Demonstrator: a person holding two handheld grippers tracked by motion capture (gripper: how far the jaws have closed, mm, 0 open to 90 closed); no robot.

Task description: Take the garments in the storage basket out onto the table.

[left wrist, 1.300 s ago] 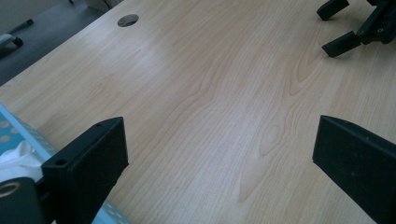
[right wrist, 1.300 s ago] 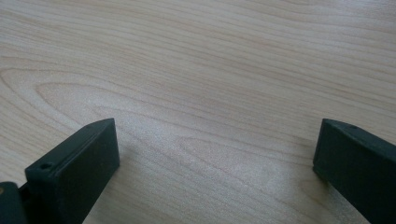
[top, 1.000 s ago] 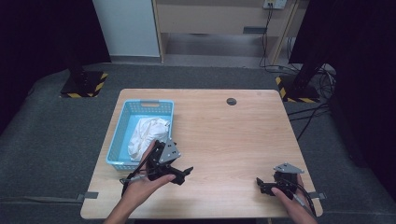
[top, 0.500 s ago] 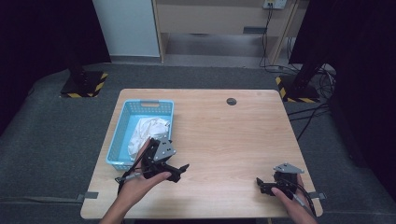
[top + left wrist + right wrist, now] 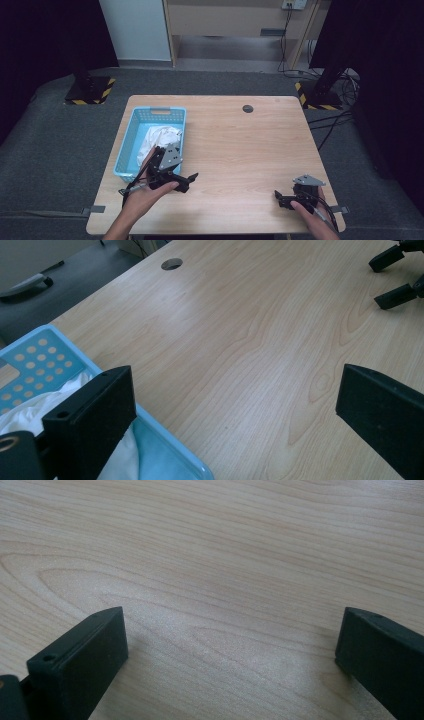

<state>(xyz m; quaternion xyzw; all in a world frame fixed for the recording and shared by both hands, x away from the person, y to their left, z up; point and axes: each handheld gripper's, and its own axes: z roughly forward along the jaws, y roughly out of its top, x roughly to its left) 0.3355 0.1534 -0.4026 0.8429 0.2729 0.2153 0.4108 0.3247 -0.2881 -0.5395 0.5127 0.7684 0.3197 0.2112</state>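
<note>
Left gripper (image 5: 172, 172) now sits at the near right corner of the blue basket (image 5: 131, 135), jaws spread wide and empty. Compared with 1 s ago it has pulled back toward the near edge of the table (image 5: 250, 150) and slightly left, so it is leaving the basket rather than entering it. The white cloth (image 5: 159, 140) lies bunched inside the basket, toward its right wall, touched by neither gripper. In the left gripper view the cloth (image 5: 30, 410) shows behind the left-hand jaw, with the basket rim (image 5: 165, 435) just beside that jaw and bare wood between the 2 jaws. Right gripper (image 5: 287, 197) rests near the near right corner of the table, well apart from the basket, unchanged across the 3 high views; its jaws also stand wide with nothing between them, only wood grain in the right gripper view. Reading: the cloth appears deposited and released, so the placing step looks complete and the left hand is retreating. A dark round hole (image 5: 248, 108) marks the far middle of the table.
</note>
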